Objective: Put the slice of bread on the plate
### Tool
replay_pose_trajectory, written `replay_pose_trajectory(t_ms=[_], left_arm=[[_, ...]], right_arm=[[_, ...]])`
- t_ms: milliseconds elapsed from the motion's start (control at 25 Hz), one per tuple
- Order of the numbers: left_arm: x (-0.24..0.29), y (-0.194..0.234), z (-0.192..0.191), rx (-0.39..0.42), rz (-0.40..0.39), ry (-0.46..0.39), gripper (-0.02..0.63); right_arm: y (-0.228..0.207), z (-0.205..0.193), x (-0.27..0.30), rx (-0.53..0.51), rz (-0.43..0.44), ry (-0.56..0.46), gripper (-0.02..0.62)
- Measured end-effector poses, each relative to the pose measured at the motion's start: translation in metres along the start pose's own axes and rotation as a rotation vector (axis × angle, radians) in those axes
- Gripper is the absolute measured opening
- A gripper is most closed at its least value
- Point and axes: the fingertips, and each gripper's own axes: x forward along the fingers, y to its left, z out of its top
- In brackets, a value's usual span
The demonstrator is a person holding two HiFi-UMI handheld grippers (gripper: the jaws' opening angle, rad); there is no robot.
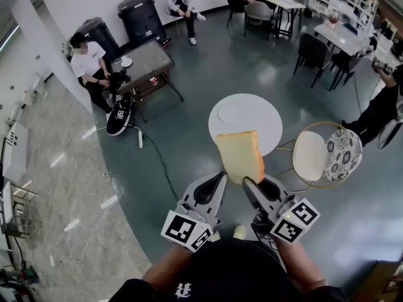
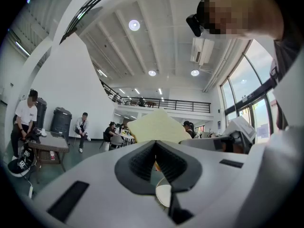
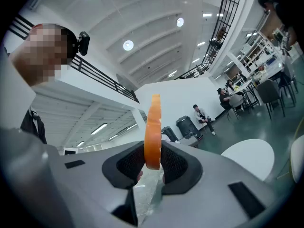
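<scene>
Bread: slice of bread (image 1: 240,156) was held in the air by its lower edge, pale face towards the head camera and crust round the rim; in the head view it overlapped the near edge of the round table (image 1: 264,115) and was not on the plate.
Right gripper: right gripper (image 1: 250,186) was closed on the slice; in its own view (image 3: 153,159) the two dark pads pressed both faces of the bread (image 3: 153,132), which stood edge-on and rose well above the jaws.
Left gripper: left gripper (image 1: 218,180) lay just beside the right one, at the slice's lower left corner; in its own view (image 2: 155,148) the pads met at their tips with nothing gripped, and the bread (image 2: 156,126) showed beyond them.
Plate: plate (image 1: 230,114) showed only as a faint round outline, white on white, towards the left edge of the table top.
Table: white and round, standing on the dark green floor ahead of both grippers.
Chair: chair (image 1: 327,156) with a gold wire frame, a white seat and a patterned cushion stood just beside the table's right edge.
Markers: each gripper carried a cube with square black-and-white markers at the end nearest the person.
Room: seated person (image 1: 91,65) was at a low dark table (image 1: 151,61) far to the left, with two dark bins (image 1: 141,17) behind it.
</scene>
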Motion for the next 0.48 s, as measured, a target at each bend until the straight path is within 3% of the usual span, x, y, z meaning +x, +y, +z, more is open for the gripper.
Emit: replay_pose_trajectory(t_ms=[480], left_arm=[[0.0016,0.0004,-0.0069,0.007,0.004,0.003,0.006]], right_arm=[[-0.0032,-0.0026,-0.0016,0.024,0.016,-0.007,0.097]])
